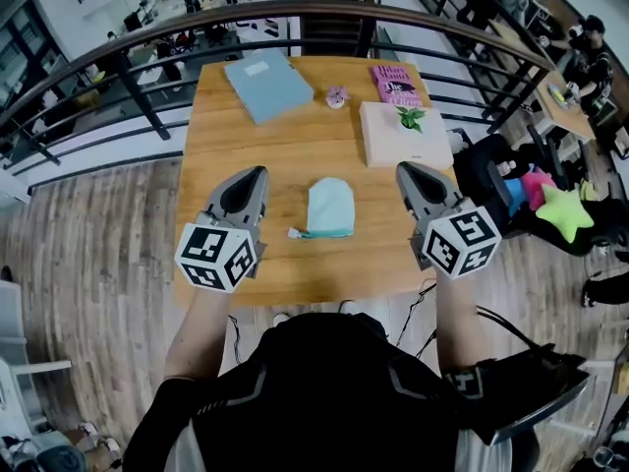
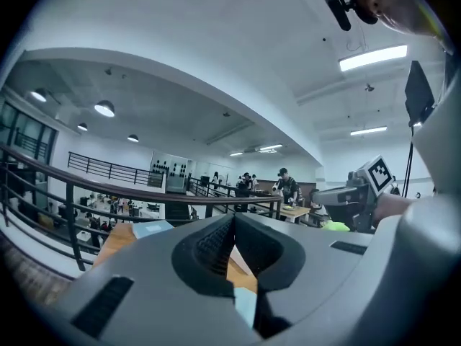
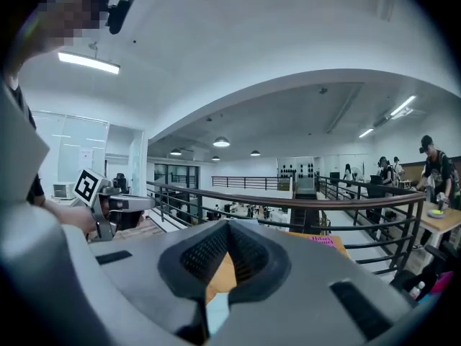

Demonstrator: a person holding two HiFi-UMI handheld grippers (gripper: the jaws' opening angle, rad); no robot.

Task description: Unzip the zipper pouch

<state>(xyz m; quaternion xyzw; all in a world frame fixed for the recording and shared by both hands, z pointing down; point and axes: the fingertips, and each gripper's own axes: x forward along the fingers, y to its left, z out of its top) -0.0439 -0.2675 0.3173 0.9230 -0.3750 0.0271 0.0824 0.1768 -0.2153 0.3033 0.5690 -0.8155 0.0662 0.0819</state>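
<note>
A light-blue zipper pouch [image 1: 330, 206] lies flat on the wooden table [image 1: 236, 146], between the two grippers. Its zipper runs along the near edge, with the pull [image 1: 295, 232] at the left end. My left gripper [image 1: 259, 171] hangs above the table to the pouch's left, jaws shut and empty. My right gripper [image 1: 403, 167] hangs to the pouch's right, also shut with nothing in it. Both are apart from the pouch. In the left gripper view the closed jaws [image 2: 232, 219] point level across the room, as they [image 3: 227, 226] do in the right gripper view.
At the table's far side lie a blue folder [image 1: 267, 84], a small pink object [image 1: 336, 96], a pink book [image 1: 396, 84] and a white box [image 1: 388, 141] with a green sprig on it. A dark railing [image 1: 295, 10] runs behind the table. Bags and toys [image 1: 565, 211] sit to the right.
</note>
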